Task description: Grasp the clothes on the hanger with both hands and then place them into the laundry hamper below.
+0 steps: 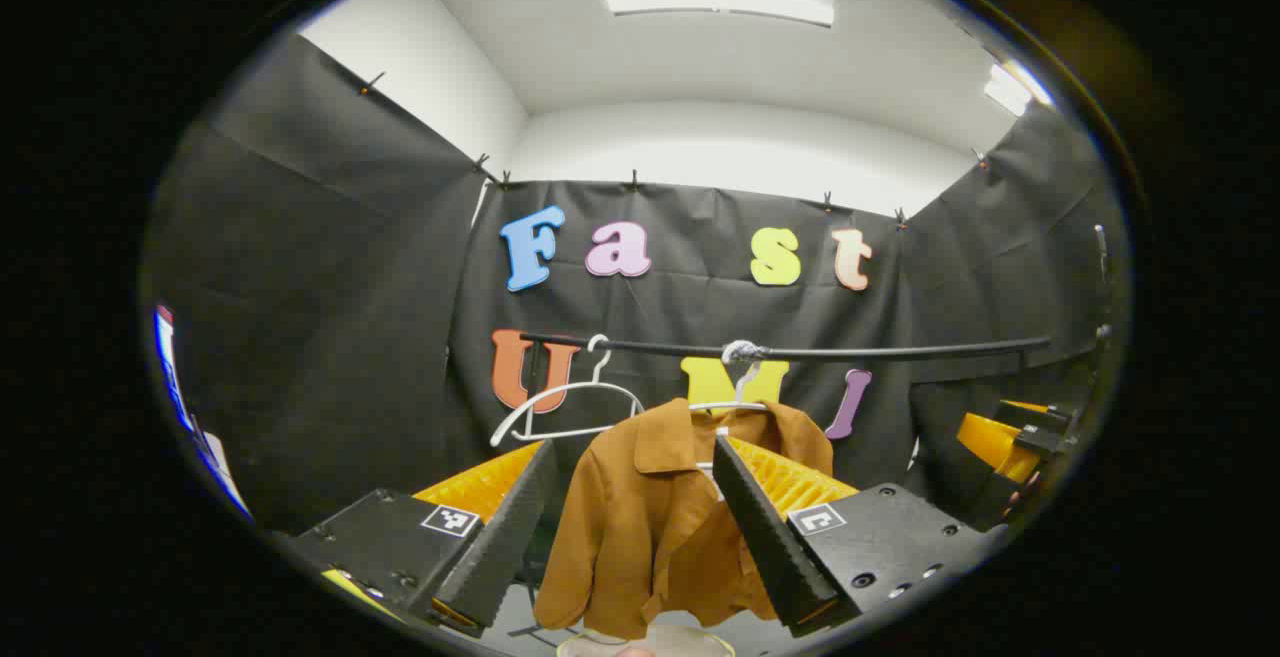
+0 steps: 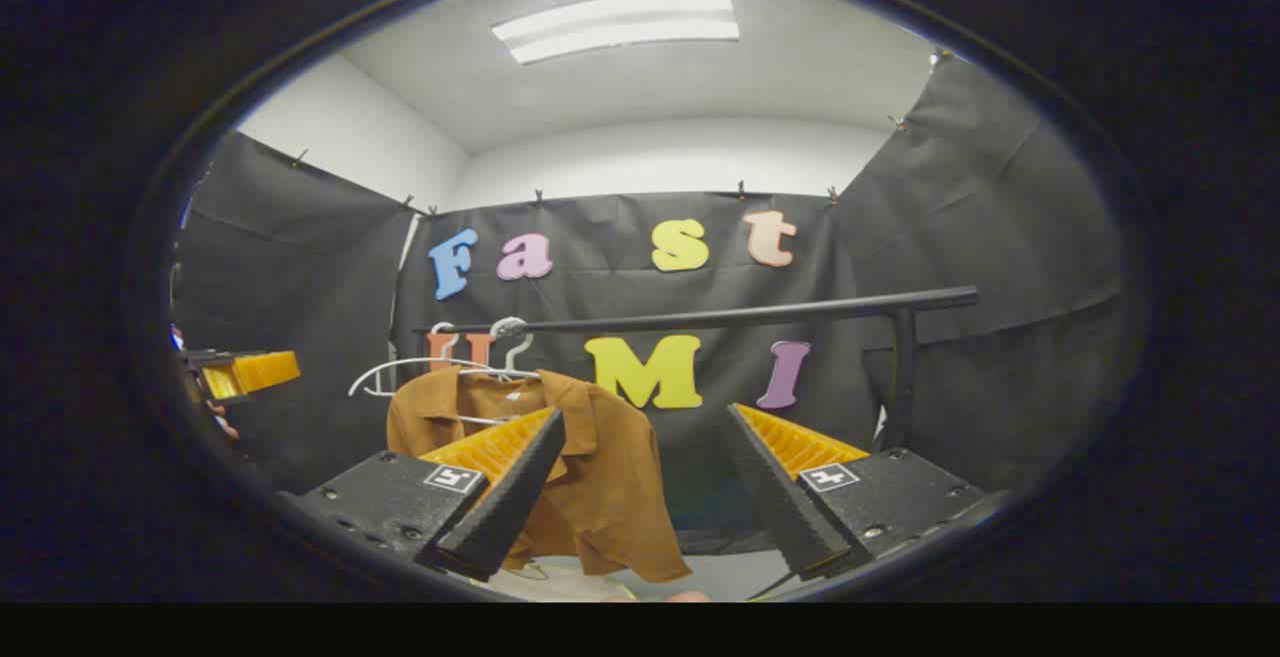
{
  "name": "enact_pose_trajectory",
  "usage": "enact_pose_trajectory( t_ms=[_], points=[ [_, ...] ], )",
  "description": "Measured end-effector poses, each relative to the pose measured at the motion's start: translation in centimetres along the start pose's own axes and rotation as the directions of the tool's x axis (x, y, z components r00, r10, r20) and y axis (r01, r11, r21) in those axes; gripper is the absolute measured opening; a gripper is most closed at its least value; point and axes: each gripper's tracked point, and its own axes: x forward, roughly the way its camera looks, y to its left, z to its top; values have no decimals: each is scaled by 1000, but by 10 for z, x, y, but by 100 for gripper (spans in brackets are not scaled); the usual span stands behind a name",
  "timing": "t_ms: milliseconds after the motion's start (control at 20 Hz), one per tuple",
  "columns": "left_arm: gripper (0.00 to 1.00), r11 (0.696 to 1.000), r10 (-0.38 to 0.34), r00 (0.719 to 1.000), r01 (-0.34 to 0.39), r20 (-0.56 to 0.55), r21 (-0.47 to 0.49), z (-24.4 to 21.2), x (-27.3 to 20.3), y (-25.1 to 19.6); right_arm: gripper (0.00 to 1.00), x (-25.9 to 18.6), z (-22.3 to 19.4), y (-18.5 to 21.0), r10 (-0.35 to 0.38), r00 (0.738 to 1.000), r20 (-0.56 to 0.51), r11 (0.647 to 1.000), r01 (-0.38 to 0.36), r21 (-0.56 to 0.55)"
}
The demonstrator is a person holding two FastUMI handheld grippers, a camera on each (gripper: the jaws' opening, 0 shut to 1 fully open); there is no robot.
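A brown shirt (image 1: 640, 527) hangs on a white hanger (image 1: 742, 385) from a black rail (image 1: 850, 349). My left gripper (image 1: 632, 447) is open, short of the shirt, which shows between its fingers. In the right gripper view the brown shirt (image 2: 600, 482) hangs to the left, partly behind the left finger. My right gripper (image 2: 645, 415) is open with nothing between its fingers. Each gripper also shows in the other's view, the right gripper (image 1: 1010, 437) far right and the left gripper (image 2: 245, 372) far left. A pale rim, perhaps the hamper (image 1: 645, 643), peeks in below the shirt.
An empty white hanger (image 1: 560, 407) hangs on the rail left of the shirt. The rail's upright post (image 2: 905, 377) stands at the right end. Black cloth walls close in the booth on three sides.
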Motion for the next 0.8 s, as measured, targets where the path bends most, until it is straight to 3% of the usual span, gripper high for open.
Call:
enact_pose_trajectory(
  t_ms=[400,800],
  points=[
    [100,990,69,996,-74,48,124,20,-4,13,100,8,-7,2,60,998,-17,998,-60,6],
    [100,986,94,994,-101,56,136,12,-4,-4,100,15,-24,-5,91,995,-42,996,-90,26]
  ],
)
